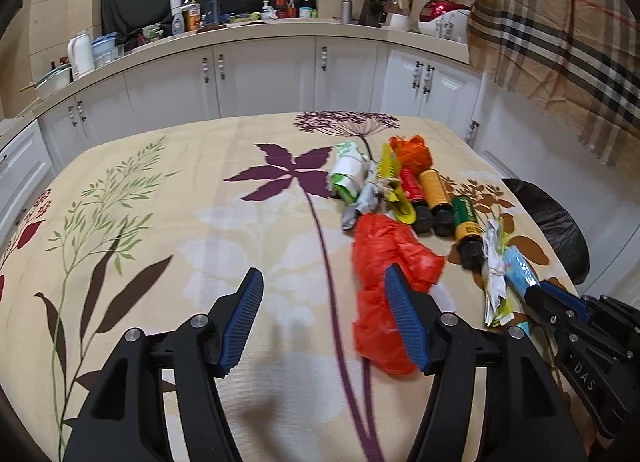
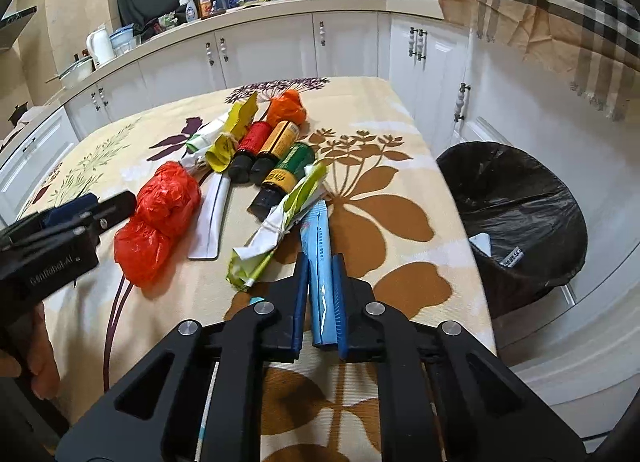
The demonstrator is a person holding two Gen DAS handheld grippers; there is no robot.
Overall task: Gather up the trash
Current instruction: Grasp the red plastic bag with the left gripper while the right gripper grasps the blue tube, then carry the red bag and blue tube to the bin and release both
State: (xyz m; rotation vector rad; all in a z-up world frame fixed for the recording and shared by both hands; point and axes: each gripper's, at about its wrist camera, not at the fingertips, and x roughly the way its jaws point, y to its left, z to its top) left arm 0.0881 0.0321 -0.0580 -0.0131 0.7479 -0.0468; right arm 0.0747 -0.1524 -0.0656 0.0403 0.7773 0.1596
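Trash lies in a row on the flowered tablecloth (image 1: 160,222): a red plastic bag (image 1: 384,258) (image 2: 160,218), a tied green-white wrapper (image 2: 276,226), a green bottle (image 2: 286,174), an amber bottle (image 2: 280,142), a red bottle (image 2: 250,144), an orange bag (image 2: 286,108) and a yellow wrapper (image 2: 232,134). My right gripper (image 2: 322,262) is shut on a flat light-blue wrapper (image 2: 320,262), pinched between its blue pads. My left gripper (image 1: 324,278) is open just left of the red bag, its right finger (image 1: 406,314) in front of the bag, nothing between the pads.
A bin lined with a black bag (image 2: 516,202) stands on the floor right of the table, a white scrap inside. White cabinets and a cluttered counter (image 1: 240,28) run behind. A plaid cloth (image 1: 560,42) hangs at the upper right. A hand (image 2: 40,358) holds the left gripper.
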